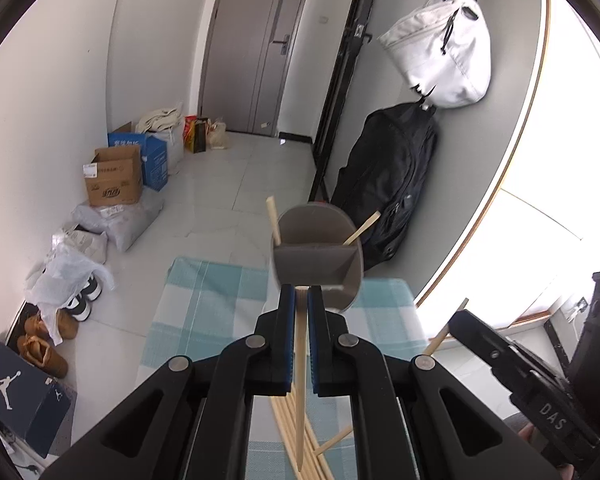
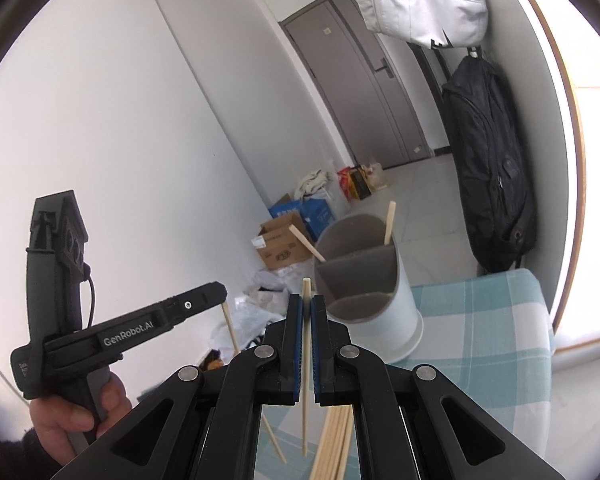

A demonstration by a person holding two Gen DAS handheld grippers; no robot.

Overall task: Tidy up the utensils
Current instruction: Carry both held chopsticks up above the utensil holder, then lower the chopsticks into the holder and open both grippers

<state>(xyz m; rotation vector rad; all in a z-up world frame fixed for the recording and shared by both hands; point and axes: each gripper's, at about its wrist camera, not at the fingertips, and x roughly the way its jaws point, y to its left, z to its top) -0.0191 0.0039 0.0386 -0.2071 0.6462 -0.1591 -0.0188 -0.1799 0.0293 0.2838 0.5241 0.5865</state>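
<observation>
Wooden chopsticks are what both grippers are carrying. Through the left wrist camera, the left gripper [image 1: 299, 296] is pinching one chopstick [image 1: 300, 392] between its blue pads, just in front of the grey utensil holder [image 1: 316, 268], which is standing on the checked cloth [image 1: 204, 304] with two sticks already leaning inside. Loose chopsticks [image 1: 296, 440] are lying below. Through the right wrist camera, the right gripper [image 2: 307, 308] is squeezing another chopstick [image 2: 305, 360], beside the same holder [image 2: 384, 312].

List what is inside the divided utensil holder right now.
Two chopsticks lean in the back compartment of the utensil holder; the front sections look empty, though their bottoms are hidden by the walls.
</observation>
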